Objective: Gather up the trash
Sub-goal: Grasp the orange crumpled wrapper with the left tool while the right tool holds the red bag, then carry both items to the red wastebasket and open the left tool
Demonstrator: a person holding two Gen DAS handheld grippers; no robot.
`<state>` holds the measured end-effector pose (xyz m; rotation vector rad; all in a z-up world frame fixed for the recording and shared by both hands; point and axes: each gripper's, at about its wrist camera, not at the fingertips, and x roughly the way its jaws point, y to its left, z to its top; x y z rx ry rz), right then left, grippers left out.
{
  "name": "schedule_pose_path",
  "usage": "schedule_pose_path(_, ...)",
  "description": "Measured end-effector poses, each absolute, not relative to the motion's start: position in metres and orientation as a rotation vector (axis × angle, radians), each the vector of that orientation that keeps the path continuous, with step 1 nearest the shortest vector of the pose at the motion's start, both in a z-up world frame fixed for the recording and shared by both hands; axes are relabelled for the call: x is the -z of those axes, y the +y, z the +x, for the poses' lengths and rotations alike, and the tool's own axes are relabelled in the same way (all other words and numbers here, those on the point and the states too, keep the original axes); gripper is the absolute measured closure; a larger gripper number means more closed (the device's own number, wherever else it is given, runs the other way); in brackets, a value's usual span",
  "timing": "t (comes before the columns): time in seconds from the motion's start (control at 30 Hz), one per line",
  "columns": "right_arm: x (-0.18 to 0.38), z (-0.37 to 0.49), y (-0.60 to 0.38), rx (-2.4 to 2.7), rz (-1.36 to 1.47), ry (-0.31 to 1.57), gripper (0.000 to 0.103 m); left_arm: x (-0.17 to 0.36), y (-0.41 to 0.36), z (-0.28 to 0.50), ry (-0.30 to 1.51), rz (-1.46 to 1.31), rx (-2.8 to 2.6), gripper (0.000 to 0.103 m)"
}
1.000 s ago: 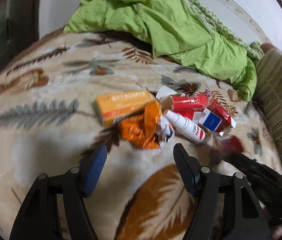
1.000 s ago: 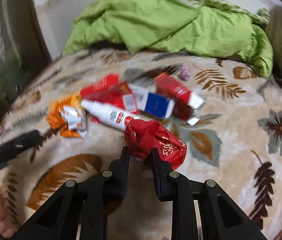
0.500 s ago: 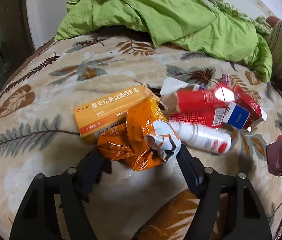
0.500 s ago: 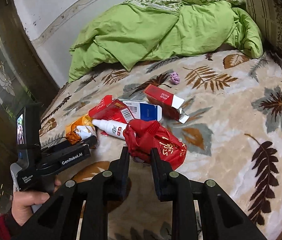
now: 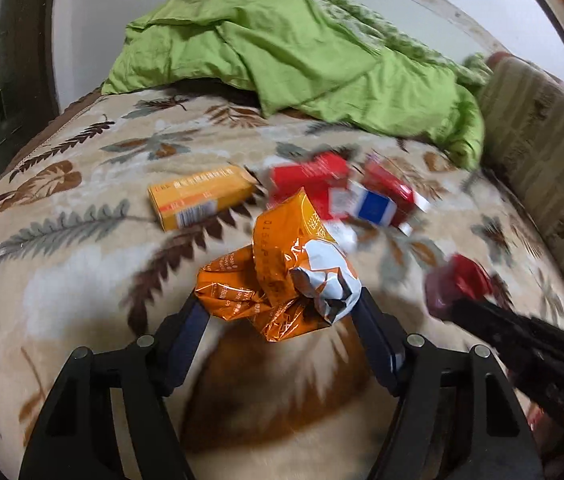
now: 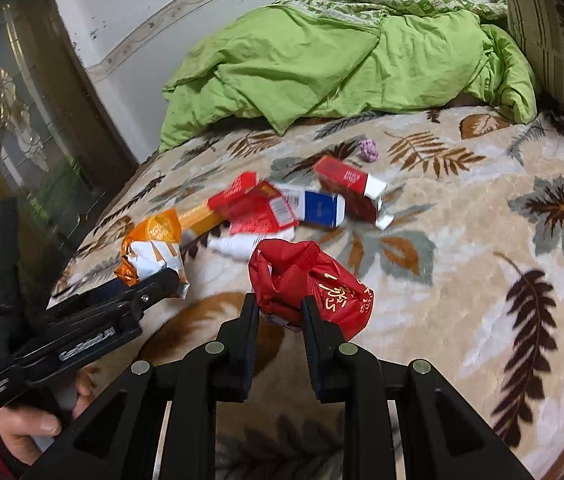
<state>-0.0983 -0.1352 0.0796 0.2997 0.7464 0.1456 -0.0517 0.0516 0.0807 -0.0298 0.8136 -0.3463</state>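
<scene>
A crumpled orange-and-white wrapper (image 5: 278, 248) sits between the fingers of my left gripper (image 5: 280, 300), which is shut on it and holds it just in front of the pile. The right wrist view shows the same wrapper (image 6: 150, 248) at the left gripper's (image 6: 162, 276) tip. My right gripper (image 6: 280, 304) is shut on a red plastic bag (image 6: 309, 280) with gold print, held over the blanket. Still lying on the bed are a yellow box (image 5: 202, 196), red boxes (image 5: 309, 180), a blue-and-white box (image 5: 373, 206) and a white bottle (image 6: 238, 244).
The bed carries a beige leaf-patterned blanket (image 6: 481, 280). A green duvet (image 5: 301, 52) is bunched at the far end, and a striped cushion (image 5: 541, 140) runs along the right. A small purple ball (image 6: 369, 150) lies beyond the pile. A hand (image 6: 30, 424) grips the left tool.
My left gripper moved up to the orange wrapper, closed around it and drew it away from the yellow box. The right gripper kept its red bag and shifted back slightly.
</scene>
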Motion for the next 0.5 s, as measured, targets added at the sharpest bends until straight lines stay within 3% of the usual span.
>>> schedule_pose_path(0.2, -0.083, -0.128, -0.141, -0.172, 0.329, 0.723, 0.080, -0.079, 0.059, -0.091, 0.804, -0.032, 0.347, 0.031)
schedule_pose_path(0.5, -0.087, -0.131, -0.141, -0.160, 0.330, 0.704, 0.080, -0.076, 0.057, -0.090, 0.801, -0.058, 0.364, 0.031)
